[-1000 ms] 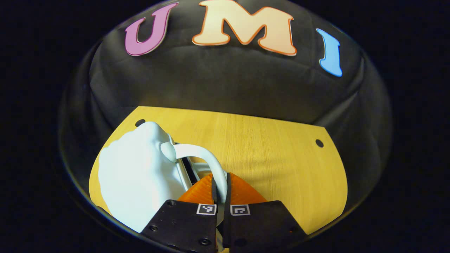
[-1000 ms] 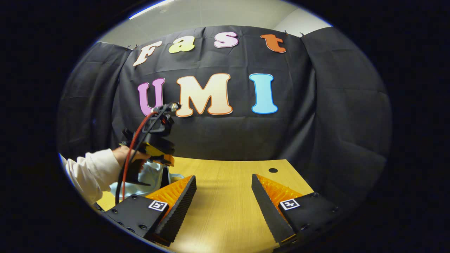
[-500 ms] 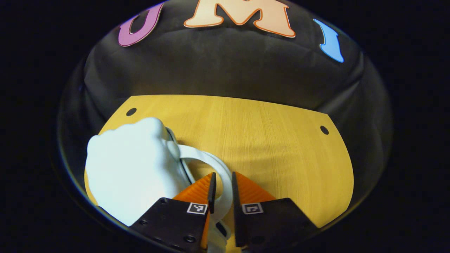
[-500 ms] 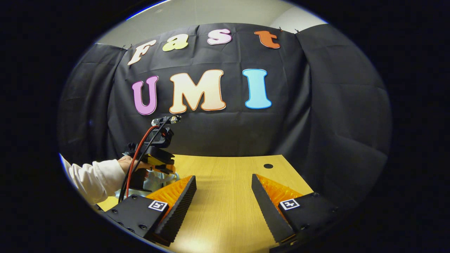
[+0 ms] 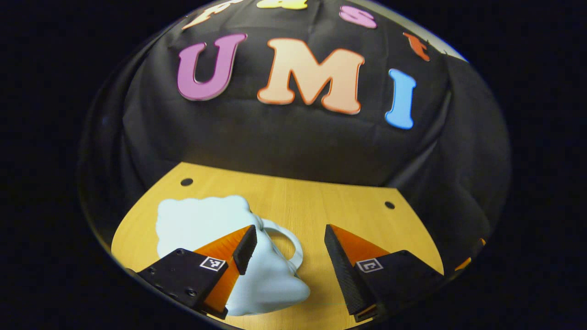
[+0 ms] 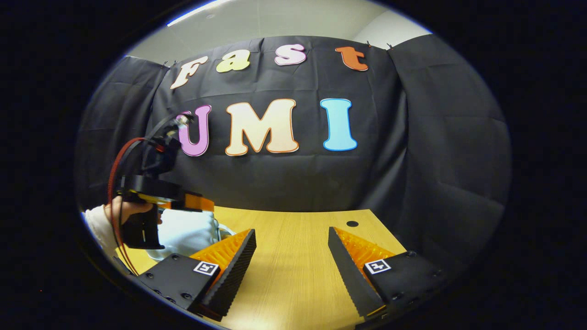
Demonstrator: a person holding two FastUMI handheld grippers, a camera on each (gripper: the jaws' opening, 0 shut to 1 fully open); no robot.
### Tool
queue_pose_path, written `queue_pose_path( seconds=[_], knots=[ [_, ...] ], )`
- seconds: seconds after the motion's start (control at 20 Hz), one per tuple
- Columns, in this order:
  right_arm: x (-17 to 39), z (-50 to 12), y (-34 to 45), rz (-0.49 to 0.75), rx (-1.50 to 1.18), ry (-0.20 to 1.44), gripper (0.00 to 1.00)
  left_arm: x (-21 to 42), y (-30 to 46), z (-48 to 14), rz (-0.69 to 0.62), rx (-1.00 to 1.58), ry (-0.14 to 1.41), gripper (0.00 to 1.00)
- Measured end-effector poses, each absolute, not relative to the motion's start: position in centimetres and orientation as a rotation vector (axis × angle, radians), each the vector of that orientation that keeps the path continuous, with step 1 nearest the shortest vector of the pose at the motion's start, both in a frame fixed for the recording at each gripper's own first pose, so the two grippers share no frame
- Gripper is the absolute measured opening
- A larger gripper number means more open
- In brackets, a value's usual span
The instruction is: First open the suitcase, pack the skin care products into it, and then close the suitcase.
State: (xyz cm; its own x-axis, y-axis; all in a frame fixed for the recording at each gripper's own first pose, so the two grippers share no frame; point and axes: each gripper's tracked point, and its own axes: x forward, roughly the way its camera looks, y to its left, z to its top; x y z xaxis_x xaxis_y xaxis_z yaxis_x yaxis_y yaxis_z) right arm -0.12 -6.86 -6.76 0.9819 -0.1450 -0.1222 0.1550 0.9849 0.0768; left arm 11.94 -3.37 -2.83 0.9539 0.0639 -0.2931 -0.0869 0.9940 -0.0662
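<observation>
Suitcase point(image 5: 202, 224) partly hidden behind left tool point(image 5: 289, 245).

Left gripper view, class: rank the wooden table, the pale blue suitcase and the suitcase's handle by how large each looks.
1. Wooden table, largest.
2. Pale blue suitcase, partly hidden behind a finger of the left gripper.
3. Handle, a thin loop, smallest.
The fisheye lens enlarges near things, so this is apparent size only.

Suitcase point(image 5: 206, 224) on table point(image 5: 357, 215), left side, handle point(image 5: 286, 236) toward centre
</observation>
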Motion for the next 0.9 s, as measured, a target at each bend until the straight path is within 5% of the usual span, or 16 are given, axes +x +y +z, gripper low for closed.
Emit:
queue_pose_path(
  seconds=[0.35,0.9],
  knots=[
    [-1.1,-4.0,-5.2,-0.142,0.077,0.045,0.99,5.3,-5.8,0.4,0.073,-0.090,0.066,0.88],
    [-2.2,-2.6,-4.3,-0.134,0.077,0.000,0.99,3.0,-5.4,0.2,0.112,-0.135,0.022,0.91]
  ],
)
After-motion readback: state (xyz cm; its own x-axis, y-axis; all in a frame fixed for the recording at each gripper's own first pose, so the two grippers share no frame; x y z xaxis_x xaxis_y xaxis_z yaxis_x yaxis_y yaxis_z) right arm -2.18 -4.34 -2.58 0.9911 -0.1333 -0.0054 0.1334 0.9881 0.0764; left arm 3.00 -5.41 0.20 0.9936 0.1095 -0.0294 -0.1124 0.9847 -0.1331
